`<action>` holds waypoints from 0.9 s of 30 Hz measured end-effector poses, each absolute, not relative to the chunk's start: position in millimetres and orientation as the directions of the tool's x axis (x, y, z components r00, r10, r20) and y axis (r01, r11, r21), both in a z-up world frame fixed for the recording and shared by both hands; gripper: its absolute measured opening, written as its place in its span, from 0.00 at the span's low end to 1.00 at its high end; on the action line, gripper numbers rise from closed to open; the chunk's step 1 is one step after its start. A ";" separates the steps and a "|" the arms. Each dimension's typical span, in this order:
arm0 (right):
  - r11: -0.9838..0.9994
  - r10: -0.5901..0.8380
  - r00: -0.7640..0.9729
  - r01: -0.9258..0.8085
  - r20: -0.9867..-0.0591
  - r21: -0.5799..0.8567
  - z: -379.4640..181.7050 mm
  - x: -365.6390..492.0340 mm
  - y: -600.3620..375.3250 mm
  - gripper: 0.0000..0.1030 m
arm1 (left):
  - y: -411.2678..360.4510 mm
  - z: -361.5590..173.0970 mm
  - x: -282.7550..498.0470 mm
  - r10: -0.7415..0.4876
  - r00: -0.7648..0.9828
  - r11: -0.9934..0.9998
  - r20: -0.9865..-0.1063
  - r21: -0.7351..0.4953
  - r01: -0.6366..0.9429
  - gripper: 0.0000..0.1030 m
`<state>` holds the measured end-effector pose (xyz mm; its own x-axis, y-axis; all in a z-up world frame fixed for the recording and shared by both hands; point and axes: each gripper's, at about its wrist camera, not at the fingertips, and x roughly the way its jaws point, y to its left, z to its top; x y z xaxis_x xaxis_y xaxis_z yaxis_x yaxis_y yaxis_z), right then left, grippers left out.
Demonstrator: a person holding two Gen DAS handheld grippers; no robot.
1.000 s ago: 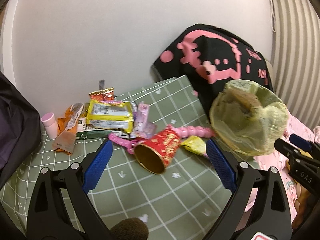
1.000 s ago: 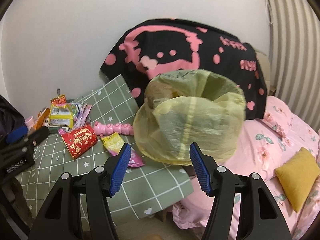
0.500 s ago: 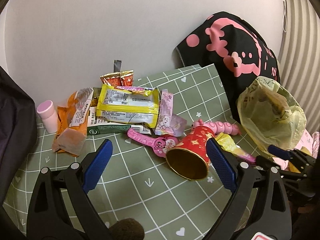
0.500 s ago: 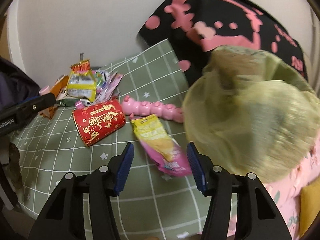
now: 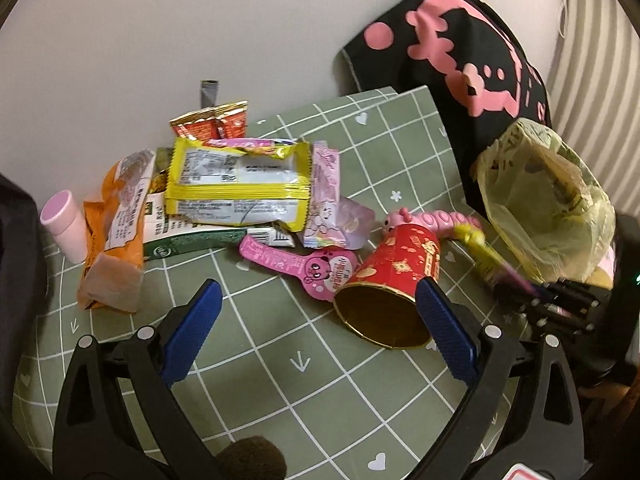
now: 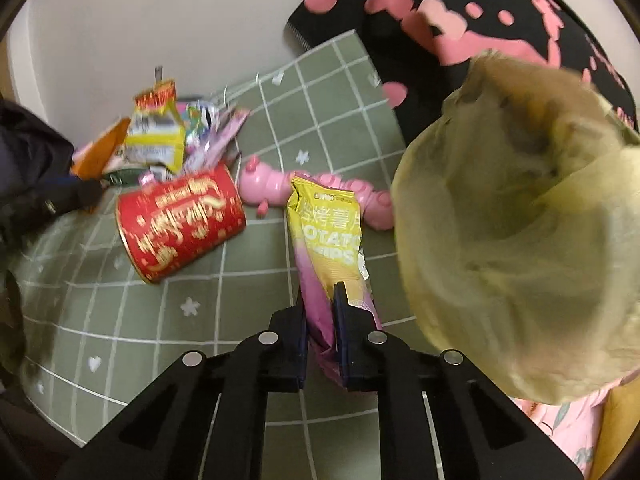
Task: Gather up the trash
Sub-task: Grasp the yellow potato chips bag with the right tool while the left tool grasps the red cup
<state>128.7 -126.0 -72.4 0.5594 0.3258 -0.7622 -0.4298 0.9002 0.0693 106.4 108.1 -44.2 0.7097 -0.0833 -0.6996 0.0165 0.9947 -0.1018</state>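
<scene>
Right gripper (image 6: 320, 308), wide 1 second ago, closing on yellow-pink foil chip bag (image 6: 326, 240); left gripper (image 5: 316, 320) wide, empty; bagging next.

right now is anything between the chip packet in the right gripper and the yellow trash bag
Nothing visible. The right gripper is closing on the potato chip packet, and the yellow trash bag sits right beside it with its mouth open; only green tablecloth lies between them.
</scene>
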 end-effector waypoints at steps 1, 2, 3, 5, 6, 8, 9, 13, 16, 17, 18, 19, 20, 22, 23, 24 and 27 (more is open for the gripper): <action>0.902 0.336 0.561 -0.423 -0.757 0.087 -66.2 126.6 -128.3 0.12 | 106.8 -44.3 107.9 -0.093 0.704 0.994 -0.704 -0.107 0.025 0.89; 0.905 0.343 0.565 -0.413 -0.751 0.102 -59.6 123.6 -130.9 0.12 | 105.7 -44.4 109.5 -0.106 0.699 0.993 -0.707 -0.115 0.034 0.88; 0.908 0.346 0.569 -0.404 -0.746 0.113 -54.1 120.1 -133.5 0.12 | 104.1 -44.6 111.3 -0.118 0.695 0.991 -0.709 -0.123 0.042 0.87; 0.912 0.351 0.580 -0.388 -0.735 0.130 -43.3 110.9 -139.7 0.12 | 100.4 -45.6 116.0 -0.142 0.688 0.988 -0.712 -0.140 0.059 0.85; 0.914 0.352 0.584 -0.383 -0.732 0.134 -39.3 107.3 -143.0 0.12 | 97.6 -46.9 119.9 -0.155 0.683 0.986 -0.714 -0.149 0.069 0.84; 0.919 0.348 0.589 -0.368 -0.729 0.141 -32.2 101.6 -150.2 0.12 | 91.7 -50.3 126.4 -0.171 0.671 0.984 -0.721 -0.153 0.087 0.81; 0.921 0.346 0.591 -0.361 -0.729 0.145 -29.8 100.1 -152.7 0.12 | 88.3 -53.0 130.0 -0.178 0.665 0.984 -0.725 -0.151 0.098 0.81; 0.930 0.331 0.597 -0.338 -0.731 0.145 -20.7 95.2 -162.0 0.12 | 77.8 -63.8 138.9 -0.179 0.643 0.984 -0.745 -0.137 0.115 0.77; 0.932 0.312 0.603 -0.344 -0.734 0.113 -17.4 90.4 -166.1 0.12 | 72.6 -69.3 141.8 -0.171 0.644 0.985 -0.746 -0.131 0.109 0.76; 0.933 0.311 0.601 -0.342 -0.736 0.115 -17.5 90.0 -167.9 0.12 | 72.3 -71.1 143.2 -0.173 0.638 0.985 -0.750 -0.138 0.105 0.76; 0.933 0.310 0.601 -0.339 -0.737 0.116 -18.3 89.9 -168.5 0.12 | 72.2 -72.7 144.8 -0.180 0.631 0.983 -0.755 -0.152 0.099 0.75; 0.934 0.308 0.601 -0.337 -0.738 0.115 -17.8 89.8 -169.9 0.12 | 71.5 -73.5 146.7 -0.187 0.625 0.982 -0.758 -0.163 0.096 0.70; 0.935 0.305 0.603 -0.336 -0.737 0.112 -17.5 89.7 -171.2 0.12 | 71.4 -74.2 147.1 -0.195 0.620 0.980 -0.760 -0.173 0.097 0.67; 0.936 0.304 0.607 -0.333 -0.735 0.112 -16.7 89.4 -172.6 0.12 | 71.8 -73.0 145.9 -0.199 0.625 0.979 -0.755 -0.180 0.095 0.65; 0.936 0.305 0.607 -0.335 -0.733 0.113 -16.2 89.6 -172.9 0.12 | 72.3 -71.3 144.6 -0.202 0.631 0.978 -0.749 -0.183 0.096 0.64; 0.935 0.306 0.608 -0.336 -0.733 0.112 -16.3 89.8 -173.0 0.12 | 73.0 -69.9 143.6 -0.203 0.635 0.978 -0.745 -0.185 0.096 0.63; 0.931 0.307 0.608 -0.350 -0.732 0.100 -15.5 90.2 -169.1 0.12 | 78.1 -61.7 139.6 -0.204 0.658 0.976 -0.725 -0.200 0.082 0.60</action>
